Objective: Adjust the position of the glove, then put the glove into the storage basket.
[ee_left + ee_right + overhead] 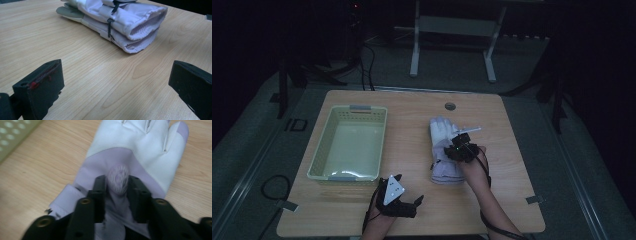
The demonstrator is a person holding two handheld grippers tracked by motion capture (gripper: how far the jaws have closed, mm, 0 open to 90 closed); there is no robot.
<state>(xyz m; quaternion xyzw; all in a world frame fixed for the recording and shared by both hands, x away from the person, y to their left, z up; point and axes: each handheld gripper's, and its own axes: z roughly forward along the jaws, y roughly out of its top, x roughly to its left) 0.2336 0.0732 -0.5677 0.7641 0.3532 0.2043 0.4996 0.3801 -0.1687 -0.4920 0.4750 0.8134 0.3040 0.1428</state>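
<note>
Your right gripper [460, 141] covered the middle of the glove pair [443, 149] in the high view, and your forearm hid the cuff's right side. In the right gripper view, the glove's fingertips ran off the top edge, the basket [12, 135] was cut to one blurred corner, and a bunched fold of fabric sat between the jaws; whether the pads pressed it could not be told. In the left gripper view, the gloves' top was cropped.
</note>
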